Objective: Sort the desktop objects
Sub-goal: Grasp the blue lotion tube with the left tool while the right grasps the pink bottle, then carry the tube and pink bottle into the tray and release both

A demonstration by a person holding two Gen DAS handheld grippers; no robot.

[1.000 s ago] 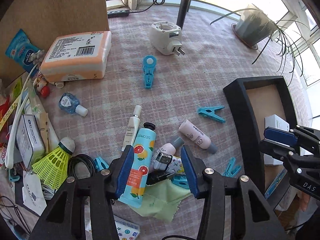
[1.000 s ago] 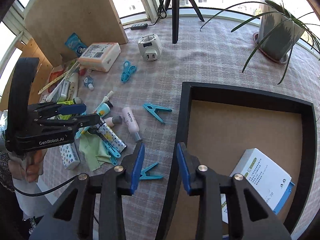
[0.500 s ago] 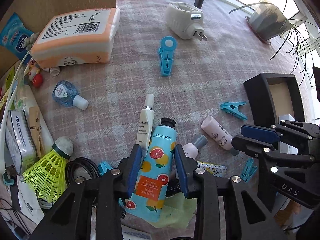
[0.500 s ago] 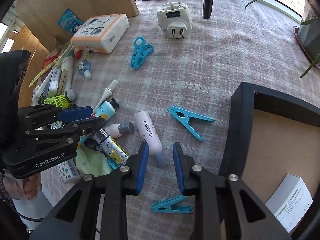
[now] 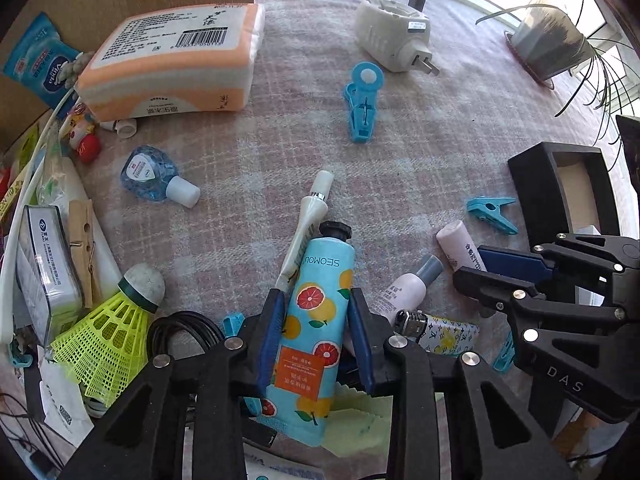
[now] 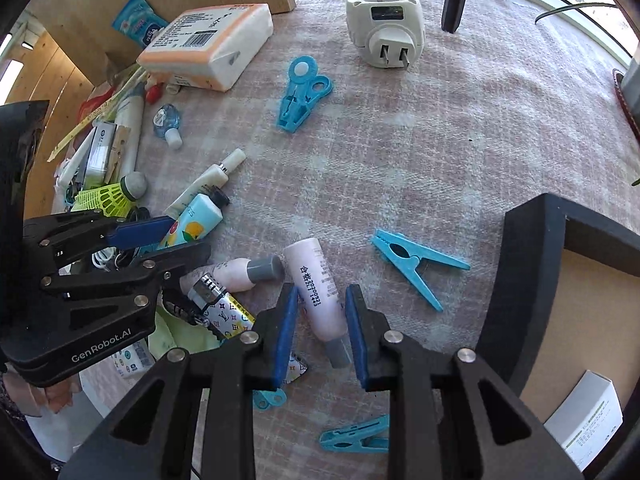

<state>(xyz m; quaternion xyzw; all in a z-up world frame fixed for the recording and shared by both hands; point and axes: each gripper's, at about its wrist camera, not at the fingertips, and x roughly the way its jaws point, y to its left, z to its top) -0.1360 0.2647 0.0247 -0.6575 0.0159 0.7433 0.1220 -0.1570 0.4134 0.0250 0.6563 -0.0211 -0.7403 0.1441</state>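
My left gripper (image 5: 316,312) straddles a blue SEOMOU hand-cream tube (image 5: 316,320) printed with grapefruit slices; its blue pads touch the tube's sides. The tube also shows in the right wrist view (image 6: 192,224). My right gripper (image 6: 322,312) straddles a pink bottle with a grey cap (image 6: 320,288); the pads stand close beside it, with small gaps showing. That bottle shows in the left wrist view (image 5: 460,246). A second pink bottle (image 6: 236,270) and a patterned lighter (image 6: 220,304) lie between the grippers.
A black tray (image 6: 528,280) holding a white box (image 6: 584,416) stands at the right. Blue clothespins (image 6: 416,264), a blue clip (image 6: 300,92), a white plug adapter (image 6: 384,28), a tissue pack (image 5: 172,60), a shuttlecock (image 5: 112,332) and a small blue bottle (image 5: 152,172) lie around.
Both grippers dropped toward the table and narrowed. The left closed in around the hand-cream tube; the right moved left from the tray to the pink bottle.
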